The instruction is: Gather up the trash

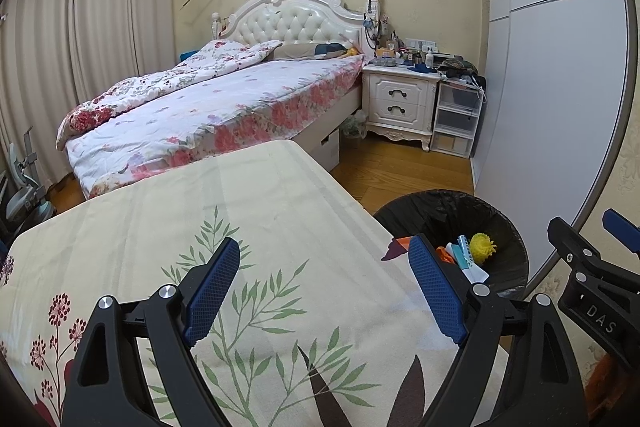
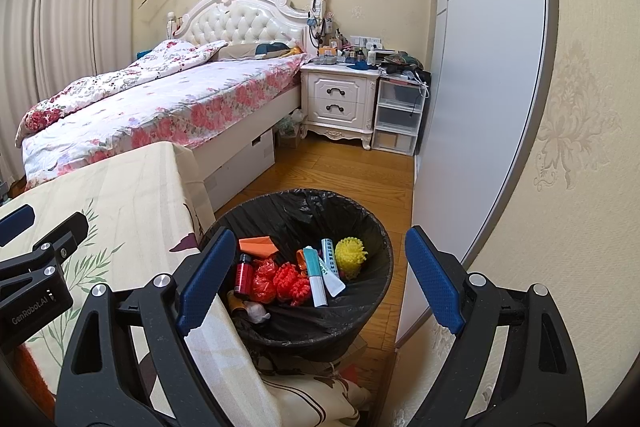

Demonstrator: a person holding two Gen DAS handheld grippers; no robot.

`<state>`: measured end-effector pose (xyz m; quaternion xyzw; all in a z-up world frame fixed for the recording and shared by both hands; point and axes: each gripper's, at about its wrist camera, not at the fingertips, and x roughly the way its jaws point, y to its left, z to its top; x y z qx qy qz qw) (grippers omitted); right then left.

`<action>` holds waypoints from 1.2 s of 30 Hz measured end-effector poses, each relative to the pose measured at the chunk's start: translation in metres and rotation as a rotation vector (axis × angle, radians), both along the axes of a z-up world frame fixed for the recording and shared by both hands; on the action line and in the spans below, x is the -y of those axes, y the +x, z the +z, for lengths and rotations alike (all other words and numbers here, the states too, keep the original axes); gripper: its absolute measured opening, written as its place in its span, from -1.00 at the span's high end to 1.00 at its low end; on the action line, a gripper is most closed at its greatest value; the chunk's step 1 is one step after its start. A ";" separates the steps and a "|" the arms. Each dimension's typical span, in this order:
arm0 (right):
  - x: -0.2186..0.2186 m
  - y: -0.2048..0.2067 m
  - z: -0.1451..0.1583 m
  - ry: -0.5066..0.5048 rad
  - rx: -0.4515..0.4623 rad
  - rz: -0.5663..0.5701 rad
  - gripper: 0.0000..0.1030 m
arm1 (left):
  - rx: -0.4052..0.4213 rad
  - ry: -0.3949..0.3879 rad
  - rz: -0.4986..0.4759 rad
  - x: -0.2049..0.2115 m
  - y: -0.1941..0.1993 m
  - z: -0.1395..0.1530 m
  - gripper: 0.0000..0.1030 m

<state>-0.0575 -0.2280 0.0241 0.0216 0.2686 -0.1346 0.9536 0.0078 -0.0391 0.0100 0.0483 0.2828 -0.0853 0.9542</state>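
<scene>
Both the left gripper [image 1: 325,291] and right gripper [image 2: 316,279] stand wide open, holding nothing. The trash [image 2: 304,271] — tubes, a bottle, red and yellow scraps — lies in the black-lined bin [image 2: 372,291] beside the bare tabletop [image 1: 240,195]. Collection looks finished; next, withdraw or search for strays.

Soft, even indoor light; both views sharp, fisheye-bent with dark vignetted corners.

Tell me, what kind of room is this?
A home bedroom, by the look of it: a bed with a tufted headboard and floral bedding, a white nightstand crowded with small bottles, and a wardrobe with sliding doors.
</scene>
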 end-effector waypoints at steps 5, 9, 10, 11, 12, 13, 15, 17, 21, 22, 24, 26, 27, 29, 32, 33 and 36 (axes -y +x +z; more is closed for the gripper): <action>0.000 0.000 0.000 -0.001 -0.001 0.000 -0.65 | -0.004 -0.004 0.002 0.000 0.000 0.000 -0.62; 0.000 0.000 0.000 -0.001 -0.001 0.000 -0.65 | -0.004 -0.004 0.000 0.001 0.000 -0.001 -0.62; 0.000 0.000 0.000 -0.001 -0.001 0.000 -0.65 | -0.003 -0.005 0.000 0.001 0.000 0.000 -0.62; 0.000 0.000 0.000 -0.001 -0.001 0.000 -0.65 | -0.001 -0.006 -0.001 0.001 -0.001 -0.001 -0.62; 0.000 0.000 0.000 -0.001 0.000 0.000 -0.65 | 0.000 -0.005 -0.001 0.001 0.000 -0.001 -0.62; 0.000 0.000 0.000 -0.001 0.000 0.001 -0.65 | 0.001 -0.005 -0.002 0.002 0.000 -0.001 -0.62; -0.001 0.000 0.000 -0.001 -0.001 0.000 -0.65 | 0.001 -0.005 -0.002 0.002 0.000 -0.001 -0.62; -0.001 0.000 0.000 -0.001 -0.001 0.000 -0.65 | 0.000 -0.005 -0.001 0.001 0.000 0.000 -0.62; -0.001 0.000 0.000 -0.001 -0.002 0.000 -0.65 | 0.002 -0.005 0.001 0.000 0.002 0.001 -0.62; -0.001 0.000 0.000 -0.001 -0.003 0.001 -0.65 | -0.001 -0.005 -0.001 0.000 0.002 0.001 -0.62; 0.001 0.002 -0.002 -0.001 -0.005 0.002 -0.65 | -0.006 -0.007 -0.004 -0.001 0.002 0.000 -0.62; 0.000 0.003 -0.003 -0.002 -0.007 0.003 -0.65 | -0.009 -0.003 -0.002 -0.001 0.002 -0.001 -0.62; 0.000 0.004 -0.004 -0.002 -0.008 0.003 -0.65 | -0.010 -0.001 -0.001 -0.001 0.002 -0.001 -0.62; -0.001 0.005 -0.004 -0.003 -0.008 0.003 -0.65 | -0.016 0.003 0.009 -0.001 0.003 -0.001 -0.66; -0.001 0.005 -0.005 -0.002 -0.010 0.004 -0.65 | -0.012 -0.001 0.012 -0.003 0.004 0.000 -0.66; -0.002 0.006 -0.005 -0.002 -0.011 0.004 -0.65 | -0.007 -0.005 0.013 -0.003 0.003 0.000 -0.66; -0.005 0.007 -0.007 -0.004 -0.013 0.006 -0.65 | 0.001 -0.012 0.004 -0.004 0.003 0.002 -0.66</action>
